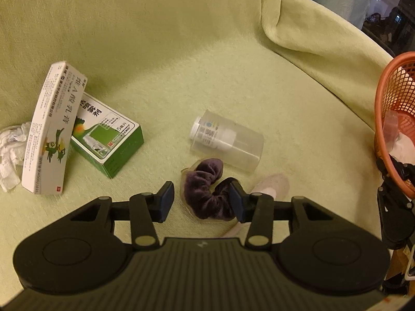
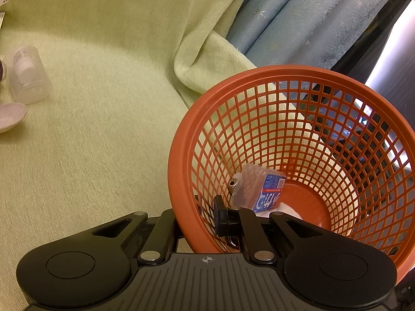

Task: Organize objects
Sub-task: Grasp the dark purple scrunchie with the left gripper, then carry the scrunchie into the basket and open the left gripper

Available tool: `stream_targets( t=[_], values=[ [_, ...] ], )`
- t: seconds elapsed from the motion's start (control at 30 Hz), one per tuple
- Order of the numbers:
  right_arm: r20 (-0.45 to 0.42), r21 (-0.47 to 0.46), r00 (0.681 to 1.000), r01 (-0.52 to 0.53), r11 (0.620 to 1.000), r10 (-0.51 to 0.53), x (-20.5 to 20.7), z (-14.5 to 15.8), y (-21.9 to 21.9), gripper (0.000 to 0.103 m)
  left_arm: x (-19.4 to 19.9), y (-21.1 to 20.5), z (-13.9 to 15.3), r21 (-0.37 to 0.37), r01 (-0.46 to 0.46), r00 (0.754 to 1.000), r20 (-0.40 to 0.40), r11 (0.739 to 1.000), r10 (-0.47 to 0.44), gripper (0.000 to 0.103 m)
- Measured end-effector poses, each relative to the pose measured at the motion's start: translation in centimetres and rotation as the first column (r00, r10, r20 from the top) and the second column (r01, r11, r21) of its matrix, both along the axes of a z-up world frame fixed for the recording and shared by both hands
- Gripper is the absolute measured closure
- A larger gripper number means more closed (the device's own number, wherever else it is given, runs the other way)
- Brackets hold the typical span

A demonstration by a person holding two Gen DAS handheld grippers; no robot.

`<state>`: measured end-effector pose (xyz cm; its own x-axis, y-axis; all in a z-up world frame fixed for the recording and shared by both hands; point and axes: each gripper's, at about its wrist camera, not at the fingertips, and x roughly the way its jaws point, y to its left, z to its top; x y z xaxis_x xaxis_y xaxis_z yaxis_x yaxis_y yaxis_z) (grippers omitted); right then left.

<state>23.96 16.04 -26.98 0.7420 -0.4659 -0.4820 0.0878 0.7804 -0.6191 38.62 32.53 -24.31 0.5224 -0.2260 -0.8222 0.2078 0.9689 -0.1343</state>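
Purple velvet, a scrunchie [image 1: 211,190] lies on the green blanket [image 1: 181,64] right at the left gripper [image 1: 201,202], its loop running across between the two fingers: the right finger [image 1: 237,202] touches the loop's end, the left finger [image 1: 166,202] stands just clear, so the fingers are part open and grip nothing yet. A pale spoon [image 1: 272,185] lies partly under it. Beyond rests a clear cup [image 1: 228,142] on its side with a small white bottle inside. Off to the right, the right gripper [image 2: 199,220] is pinched shut on the orange basket [image 2: 181,155] rim, well apart from the scrunchie, so the left hand is nearer.
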Motion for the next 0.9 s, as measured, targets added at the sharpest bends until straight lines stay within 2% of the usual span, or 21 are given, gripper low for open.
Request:
stream_targets(
  t=[0.03,0.3,0.57,0.9],
  values=[
    [-0.001,0.000,1.000,0.000,1.000,0.000,0.0,0.0,0.0,0.098,0.0,0.0,-0.1,-0.003,0.000,1.000,-0.004,1.000,0.000,0.071],
    [0.000,0.000,1.000,0.000,1.000,0.000,-0.2,0.0,0.0,0.097,-0.2,0.3,0.1,0.011,0.004,1.000,0.000,1.000,-0.004,0.095],
    [-0.001,-0.001,1.000,-0.001,1.000,0.001,-0.3,-0.1,0.1,0.097,-0.7,0.0,1.8,0.020,0.030,0.999,0.040,0.999,-0.031,0.097],
    [-0.002,-0.003,1.000,-0.002,1.000,0.002,-0.2,-0.1,0.2,0.097,-1.1,-2.2,6.8,-0.035,0.092,0.987,0.138,0.995,-0.086,0.097]
  ],
)
